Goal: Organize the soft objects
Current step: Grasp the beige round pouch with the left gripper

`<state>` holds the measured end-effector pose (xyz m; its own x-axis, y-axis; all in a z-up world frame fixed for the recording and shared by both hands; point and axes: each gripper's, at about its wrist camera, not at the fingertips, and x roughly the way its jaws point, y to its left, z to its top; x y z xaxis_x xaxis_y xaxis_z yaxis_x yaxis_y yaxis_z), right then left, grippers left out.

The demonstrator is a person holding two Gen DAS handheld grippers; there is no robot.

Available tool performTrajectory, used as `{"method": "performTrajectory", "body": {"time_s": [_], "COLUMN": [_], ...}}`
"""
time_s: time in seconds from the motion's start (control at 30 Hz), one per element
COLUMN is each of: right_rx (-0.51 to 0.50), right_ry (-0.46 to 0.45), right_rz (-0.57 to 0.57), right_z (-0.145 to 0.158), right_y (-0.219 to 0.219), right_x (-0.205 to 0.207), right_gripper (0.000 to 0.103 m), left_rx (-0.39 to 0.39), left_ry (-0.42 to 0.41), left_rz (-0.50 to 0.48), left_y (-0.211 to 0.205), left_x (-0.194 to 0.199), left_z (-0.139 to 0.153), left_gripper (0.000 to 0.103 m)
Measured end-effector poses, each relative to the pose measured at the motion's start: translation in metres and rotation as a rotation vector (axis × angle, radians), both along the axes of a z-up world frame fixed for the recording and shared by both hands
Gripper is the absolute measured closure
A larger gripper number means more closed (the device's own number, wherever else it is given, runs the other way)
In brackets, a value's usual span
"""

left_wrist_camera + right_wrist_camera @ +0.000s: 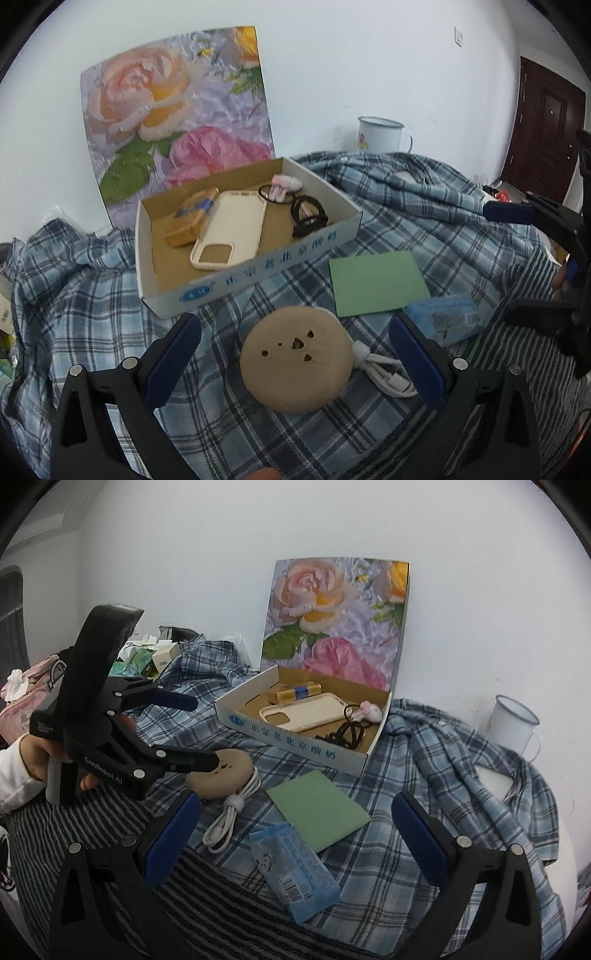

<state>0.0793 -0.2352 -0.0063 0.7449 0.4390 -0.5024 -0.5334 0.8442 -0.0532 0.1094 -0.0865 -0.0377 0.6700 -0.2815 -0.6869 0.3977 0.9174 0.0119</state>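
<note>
On the plaid cloth (92,314) in front of me, a round beige pad (295,362) with small holes is lying flat, and my left gripper (295,354) is hanging just over it. My left jaws are standing wide apart — the pad is sitting between the two blue pads, a little nearer to the right one, and neither one is touching it, so this gripper is holding nothing. A coiled white cable (384,369) is touching the pad's right edge. Behind the pad, the open cardboard box (258,280) is resting on the cloth, with a cream phone case (232,229), a gold packet (190,221) and black hair ties (308,218) inside.

My right gripper (295,834) is also spread wide and is gripping nothing. Under it, a blue tissue pack (295,875) is lying between the jaws, closer to the left one and not touching either. A green card (317,808) is lying just behind the pack — its near corner seems to be meeting it. From this side I am seeing my left gripper (203,731) with the beige pad (221,779) below its fingers, while a hand (33,753) is holding its handle.
</note>
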Motion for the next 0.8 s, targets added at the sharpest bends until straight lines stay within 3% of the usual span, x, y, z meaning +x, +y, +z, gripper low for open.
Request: {"method": "performTrajectory", "body": {"time_s": [0.2, 0.33, 0.8], "right_rx": [0.025, 0.034, 0.023], "right_ry": [0.060, 0.096, 0.145], "right_rz": [-0.012, -0.023, -0.033], "right_z": [-0.011, -0.016, -0.023], "right_y": [-0.005, -0.007, -0.004], "right_x": [0.011, 0.017, 0.025], "right_gripper": [0.000, 0.000, 0.000], "left_rx": [-0.044, -0.037, -0.015], "left_ry": [0.070, 0.112, 0.187], "left_rz": [0.019, 0.020, -0.005], "left_y": [0.009, 0.008, 0.002], "left_x": [0.011, 0.017, 0.024], "left_z": [-0.013, -0.022, -0.037], "left_gripper": [0.001, 0.020, 0.021]}}
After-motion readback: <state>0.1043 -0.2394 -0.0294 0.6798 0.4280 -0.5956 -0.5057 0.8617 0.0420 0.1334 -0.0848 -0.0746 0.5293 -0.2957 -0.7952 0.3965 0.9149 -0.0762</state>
